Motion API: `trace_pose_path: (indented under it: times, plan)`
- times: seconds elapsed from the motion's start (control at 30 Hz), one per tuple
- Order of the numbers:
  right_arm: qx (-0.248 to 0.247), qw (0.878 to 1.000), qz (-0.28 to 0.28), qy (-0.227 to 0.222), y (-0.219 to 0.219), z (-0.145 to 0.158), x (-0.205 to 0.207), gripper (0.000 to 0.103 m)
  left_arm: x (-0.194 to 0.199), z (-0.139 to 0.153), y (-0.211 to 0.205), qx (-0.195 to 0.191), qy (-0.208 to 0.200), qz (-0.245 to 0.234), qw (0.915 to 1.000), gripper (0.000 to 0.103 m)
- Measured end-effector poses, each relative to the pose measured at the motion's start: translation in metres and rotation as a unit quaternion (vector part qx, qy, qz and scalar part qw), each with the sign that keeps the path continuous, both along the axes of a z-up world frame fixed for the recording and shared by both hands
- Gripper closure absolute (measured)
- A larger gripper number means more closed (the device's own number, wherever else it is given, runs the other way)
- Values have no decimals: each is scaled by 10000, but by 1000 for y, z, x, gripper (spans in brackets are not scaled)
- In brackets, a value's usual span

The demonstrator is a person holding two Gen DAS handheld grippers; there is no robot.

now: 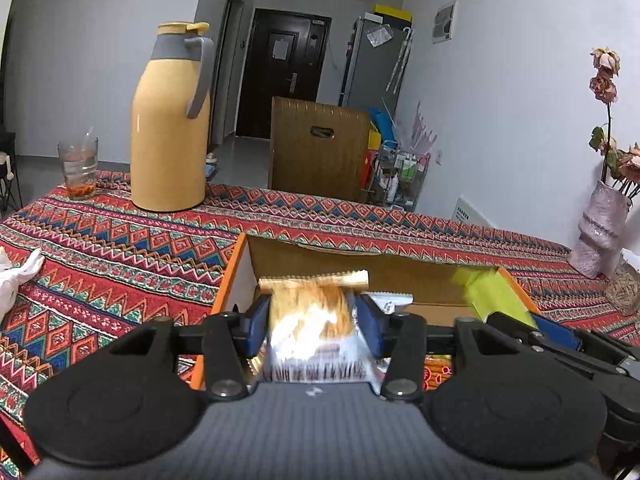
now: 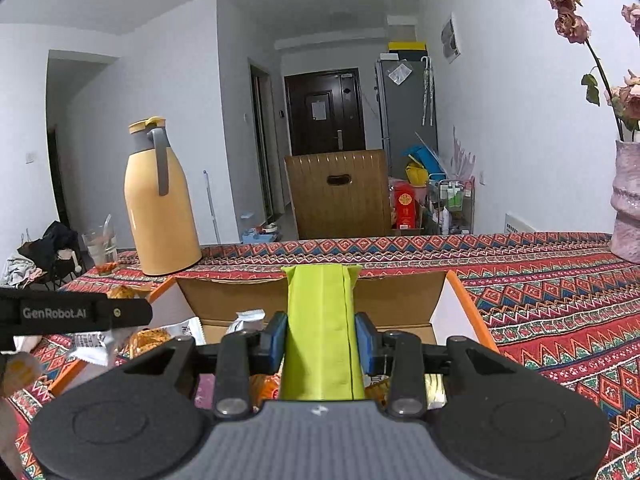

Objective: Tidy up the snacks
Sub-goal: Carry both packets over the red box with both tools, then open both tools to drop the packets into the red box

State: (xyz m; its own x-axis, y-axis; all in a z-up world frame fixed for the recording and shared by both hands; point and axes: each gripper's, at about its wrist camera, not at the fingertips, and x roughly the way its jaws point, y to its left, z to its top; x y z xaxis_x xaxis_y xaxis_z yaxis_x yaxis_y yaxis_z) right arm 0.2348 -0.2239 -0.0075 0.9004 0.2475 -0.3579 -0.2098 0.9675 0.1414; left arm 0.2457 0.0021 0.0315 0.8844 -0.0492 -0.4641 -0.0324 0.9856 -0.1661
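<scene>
An open cardboard box (image 1: 320, 258) with orange edges sits on the patterned tablecloth; it also shows in the right wrist view (image 2: 400, 300). My left gripper (image 1: 314, 320) is shut on a golden-orange snack packet (image 1: 310, 316), held above the box. My right gripper (image 2: 322, 338) is shut on a lime-green snack packet (image 2: 320, 328), also held above the box; that packet shows at the right in the left wrist view (image 1: 490, 292). Several snack packets (image 2: 244, 322) lie inside the box.
A yellow thermos jug (image 1: 170, 120) and a glass (image 1: 78, 168) stand at the table's far left. A pink vase with dried flowers (image 1: 600, 232) stands at the right. A wooden chair back (image 1: 318, 148) is beyond the table. White cloth (image 1: 16, 276) lies left.
</scene>
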Motion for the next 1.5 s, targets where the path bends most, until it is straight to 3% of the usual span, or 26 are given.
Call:
trace_pose_path:
  times: [0.07,0.1,0.13,0.2,0.23,1.07,1.5]
  plan:
    - [25,10000,-54,0,-3,0,-1,65,-4,1,1,-4,-96,96,9999,16]
    - [51,9999,-95,6,-4,0,-2,54,-6,2,1,18,-133,152,9998,11]
    - [84,9999,-149,0,-6,1,-2,34,-8,4,1,12,-167,199,9997,2]
    - [149,9995,-259,-45,-9,2,-4,7,-10,5,3,-33,-228,225,9995,0]
    - [163,9994,-292,-65,-10,2,-5,2,-10,6,3,-40,-224,221,9995,0]
    - [125,9992,-375,-67,-10,4,-9,0,-11,6,3,-46,-160,237,9996,0]
    - [135,9980,-512,-341,-24,34,-35,0,-28,24,-4,-8,-182,295,9994,0]
